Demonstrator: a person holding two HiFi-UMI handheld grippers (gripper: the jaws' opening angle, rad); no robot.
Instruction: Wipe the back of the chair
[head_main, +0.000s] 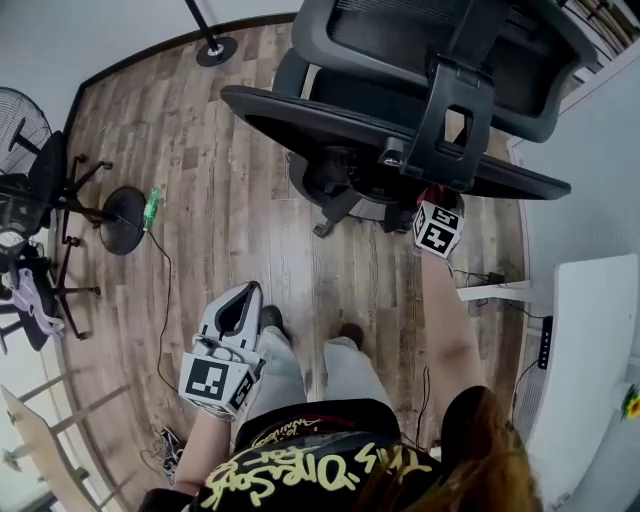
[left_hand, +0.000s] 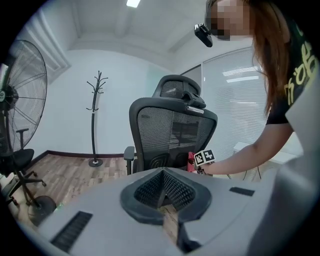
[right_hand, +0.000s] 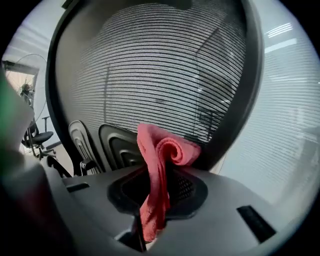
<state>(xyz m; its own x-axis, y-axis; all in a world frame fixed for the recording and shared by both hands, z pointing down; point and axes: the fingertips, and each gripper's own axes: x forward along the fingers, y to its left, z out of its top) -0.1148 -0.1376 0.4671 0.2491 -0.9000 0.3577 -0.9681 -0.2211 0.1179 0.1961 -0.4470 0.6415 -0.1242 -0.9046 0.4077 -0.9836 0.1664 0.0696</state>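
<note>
The only writing in sight is yellow graffiti-style lettering on the person's black shirt (head_main: 320, 468), seen upside down in the head view and too stylised to read. Each gripper's cube carries black-and-white square markers.

The right gripper (right_hand: 159, 186) is clenched on a pink-red cloth (right_hand: 167, 147). The cloth runs up between the jaws, and its free end is rolled over on the right. That rolled end sits at the lower rim of the mesh back (right_hand: 150, 75) of the black office chair (head_main: 330, 115); whether it presses on the frame cannot be told. In the head view this gripper is far right, tucked under the chair back beside its central support spine.

The left gripper (left_hand: 162, 187) hangs near left by the person's leg, well apart from the chair. Its jaws are closed together with nothing between them.

The chair stands at the far side of the wooden floor (head_main: 220, 200). A pedestal fan (left_hand: 20, 100) stands at the left, a coat stand (left_hand: 95, 120) by the far wall, and a white desk (head_main: 590, 340) at the right.
</note>
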